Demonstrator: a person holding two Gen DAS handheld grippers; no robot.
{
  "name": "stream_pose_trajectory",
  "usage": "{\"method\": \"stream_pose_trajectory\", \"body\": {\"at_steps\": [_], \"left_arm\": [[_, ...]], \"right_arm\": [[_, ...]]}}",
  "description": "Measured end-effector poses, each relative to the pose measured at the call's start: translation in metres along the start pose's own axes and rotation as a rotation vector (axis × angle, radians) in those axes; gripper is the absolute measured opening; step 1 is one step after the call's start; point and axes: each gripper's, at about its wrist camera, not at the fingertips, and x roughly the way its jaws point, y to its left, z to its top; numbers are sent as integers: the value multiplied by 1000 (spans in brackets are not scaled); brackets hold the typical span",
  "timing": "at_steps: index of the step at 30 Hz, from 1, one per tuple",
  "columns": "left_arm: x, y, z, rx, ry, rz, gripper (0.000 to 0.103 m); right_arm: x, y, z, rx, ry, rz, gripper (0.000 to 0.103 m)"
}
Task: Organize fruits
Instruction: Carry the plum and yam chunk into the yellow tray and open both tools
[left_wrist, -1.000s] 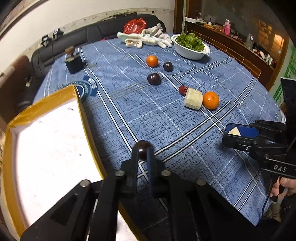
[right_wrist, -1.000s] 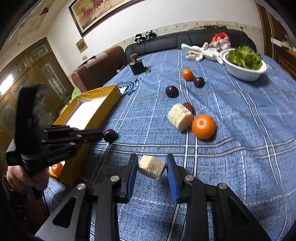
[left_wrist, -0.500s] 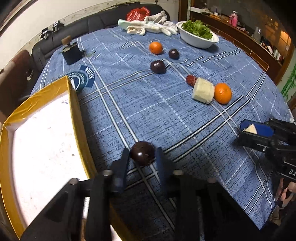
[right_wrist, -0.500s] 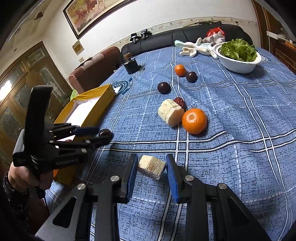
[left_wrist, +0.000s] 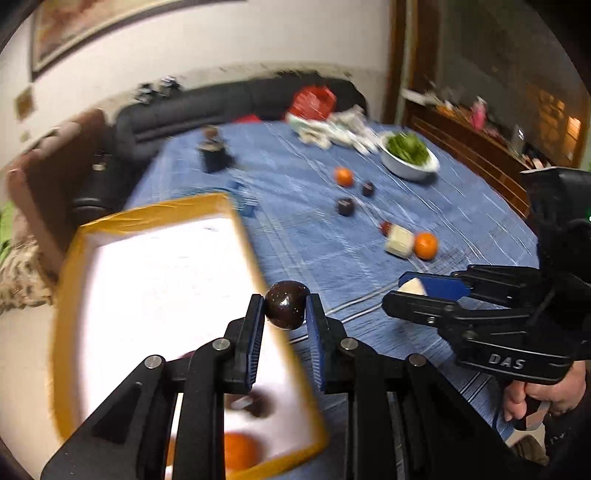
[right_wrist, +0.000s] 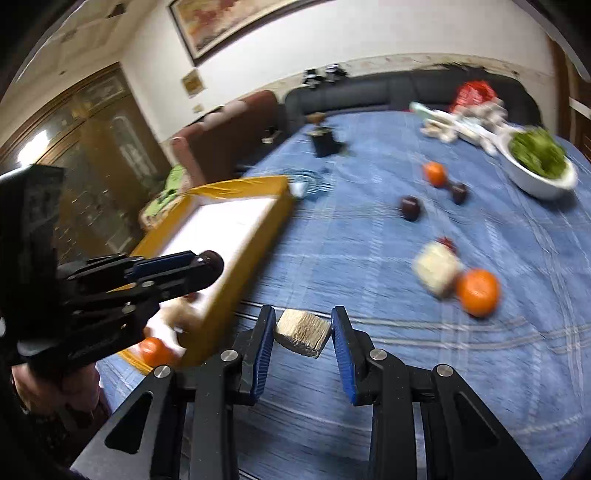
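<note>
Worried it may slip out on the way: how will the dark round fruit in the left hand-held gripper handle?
The dark fruit looks glossy and round, so it could slip. The left hand-held gripper pinches only its sides. Dropped on the tablecloth, it would probably roll.

A domestic living-dining room is indicated: a table (right_wrist: 369, 229) under blue checked cloth, a dark sofa (right_wrist: 399, 92) behind it, a framed painting (right_wrist: 236, 22) hung above, wooden cabinets (right_wrist: 92, 122) left of the table.
</note>
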Motion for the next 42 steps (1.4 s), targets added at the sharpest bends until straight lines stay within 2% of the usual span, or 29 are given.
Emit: {"method": "stream_pose_trajectory", "body": {"at_steps": [5, 9, 14, 16, 17, 18, 20, 22, 24, 32, 37, 40, 42], "left_arm": [[-19, 43, -31, -45, 0, 166, 20], [-16, 66, -53, -84, 43, 212, 21], [-11, 75, -63, -101, 75, 282, 22], [-5, 74, -61, -100, 85, 310, 26], [-5, 76, -59, -106, 85, 325, 33], [-7, 78, -59, -116, 81, 336, 47], [-14, 80, -58, -140, 57, 346, 62], [-22, 77, -56, -140, 29, 338, 62], [-25, 67, -52, -117, 15, 320, 63], [-28, -17, -30, 71, -30, 204, 63], [-38, -76, -9, 147, -28, 114, 63], [-56, -110, -2, 178, -47, 65, 64], [-68, -127, -1, 186, -57, 38, 71]], "right_arm": [[25, 60, 7, -102, 7, 69, 31], [53, 102, 5, -174, 43, 106, 31], [79, 130, -1, -209, 81, 118, 35], [84, 138, -2, -222, 89, 136, 49], [83, 141, -3, -228, 86, 143, 52], [81, 144, -2, -233, 70, 137, 52], [72, 144, -1, -231, 43, 158, 54], [60, 137, 2, -210, -6, 175, 64], [48, 125, 4, -189, -49, 142, 65], [6, 38, 4, -17, -81, 29, 66], [-52, -2, 0, 36, -151, -59, 67], [-85, -27, -6, 119, -184, -68, 68], [-105, -40, -11, 163, -212, -64, 69]]}}
